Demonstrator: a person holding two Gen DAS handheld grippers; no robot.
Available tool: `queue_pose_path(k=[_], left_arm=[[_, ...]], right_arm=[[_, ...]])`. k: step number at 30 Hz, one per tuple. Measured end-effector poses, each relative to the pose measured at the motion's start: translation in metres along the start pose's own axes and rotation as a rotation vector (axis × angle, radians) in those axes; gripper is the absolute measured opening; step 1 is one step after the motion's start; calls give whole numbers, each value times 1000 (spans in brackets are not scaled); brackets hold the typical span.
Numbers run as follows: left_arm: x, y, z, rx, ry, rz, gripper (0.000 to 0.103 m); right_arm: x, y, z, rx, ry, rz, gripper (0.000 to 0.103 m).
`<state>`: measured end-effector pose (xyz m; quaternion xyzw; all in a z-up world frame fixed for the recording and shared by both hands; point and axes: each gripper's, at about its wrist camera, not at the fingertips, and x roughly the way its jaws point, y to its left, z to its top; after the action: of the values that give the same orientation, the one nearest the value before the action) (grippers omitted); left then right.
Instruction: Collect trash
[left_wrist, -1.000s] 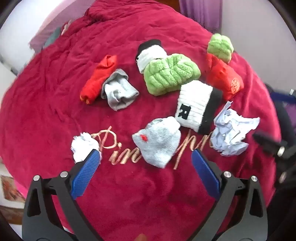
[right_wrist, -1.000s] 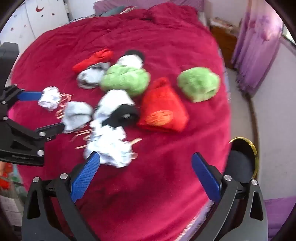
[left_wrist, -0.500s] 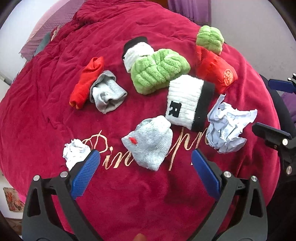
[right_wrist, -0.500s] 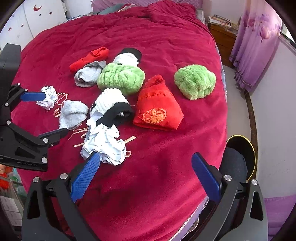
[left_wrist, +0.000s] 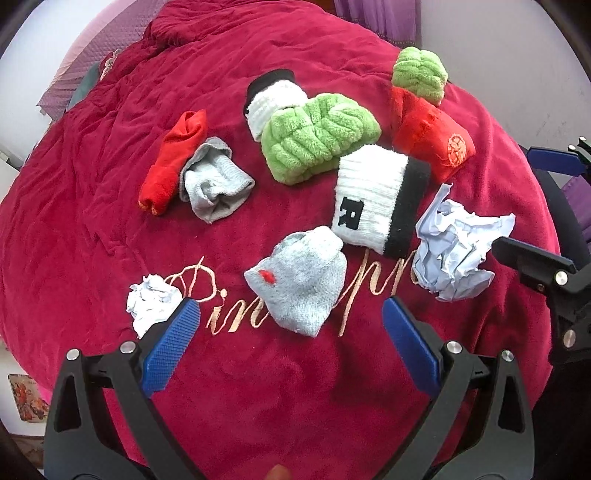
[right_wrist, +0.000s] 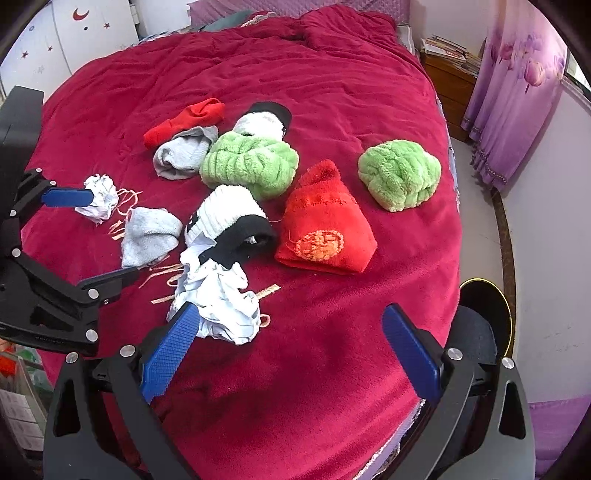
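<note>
Two crumpled white paper wads lie on a red bedspread (left_wrist: 92, 229) among socks. The small wad (left_wrist: 151, 306) (right_wrist: 99, 197) sits just beside the left finger of my left gripper (left_wrist: 290, 314) (right_wrist: 112, 236), which is open and holds nothing. The large wad (left_wrist: 458, 251) (right_wrist: 218, 299) lies against a white-and-black sock (left_wrist: 373, 199), right in front of the left finger of my right gripper (right_wrist: 291, 314) (left_wrist: 513, 203), also open and holding nothing. A black bin with a yellow rim (right_wrist: 506, 306) stands on the floor beside the bed, partly hidden by the right finger.
Scattered over the bedspread are a grey sock (left_wrist: 299, 280), another grey sock (left_wrist: 214, 184), a red sock (left_wrist: 173, 155), two green fluffy socks (left_wrist: 317, 136) (right_wrist: 400, 177) and a red fluffy sock (right_wrist: 325, 229). A purple curtain (right_wrist: 517, 92) and a wooden cabinet (right_wrist: 447, 74) stand beyond the bed.
Both views have shifted slightly and the right wrist view has gone from blurred to sharp. Both grippers have stayed open, and the wads and socks have not moved.
</note>
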<state>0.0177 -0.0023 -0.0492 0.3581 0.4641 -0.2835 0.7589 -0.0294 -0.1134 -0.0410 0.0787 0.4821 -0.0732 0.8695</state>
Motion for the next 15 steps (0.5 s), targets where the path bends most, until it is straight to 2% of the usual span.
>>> queue_pose_path(k=[15], left_arm=[[9,0,-6,18,19,-14,97]], right_arm=[[8,4,-2,-4,23,-3,95]])
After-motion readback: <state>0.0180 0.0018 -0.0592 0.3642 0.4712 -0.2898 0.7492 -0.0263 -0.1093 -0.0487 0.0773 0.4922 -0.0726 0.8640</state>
